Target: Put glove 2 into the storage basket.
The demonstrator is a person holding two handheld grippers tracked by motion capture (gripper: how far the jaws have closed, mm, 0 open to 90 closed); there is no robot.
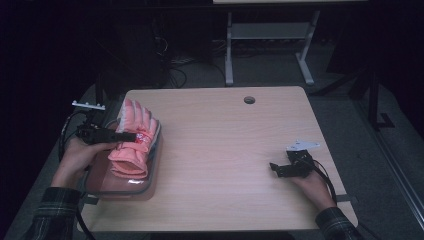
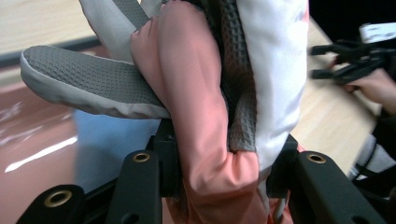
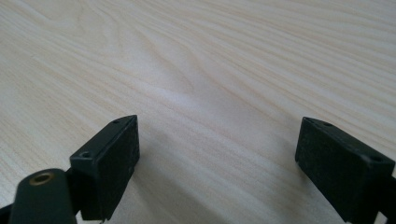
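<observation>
High view: left tongs (image 1: 131,136) sit mid-left of frame, clamped across a pink ski glove (image 1: 134,142) that lies over a clear shallow tray (image 1: 150,181) at the left edge of the worktop (image 1: 225,150). The glove's fingers point toward the upper left and its cuff toward the bottom of the frame. I can't tell whether it's lifted off the tray or resting on it.

Left gripper view: the jaws are closed on a fold of pink and white fabric (image 2: 219,140) low in the frame, with grey grippy palm material (image 2: 88,74) sticking out at left. The bite takes in only a bunched fold, not the full thickness of the glove.

Right tongs (image 1: 276,170) are lower right in the high view, well apart from the glove. The right gripper view shows the jaws spread wide with nothing between them, low over bare wood.

Risks as I see them:
- The padded shell is slippery and compressible, so the fold could creep out of the jaws on a fast lift or swing.
- The grip is off-centre, so the glove would droop or rotate, and the cuff or fingers could snag the tray rim and drag the tray along.
- The tray is close to the worktop's left edge, so a tug could slide it off.
- The right tongs are too far away to steady anything.
</observation>
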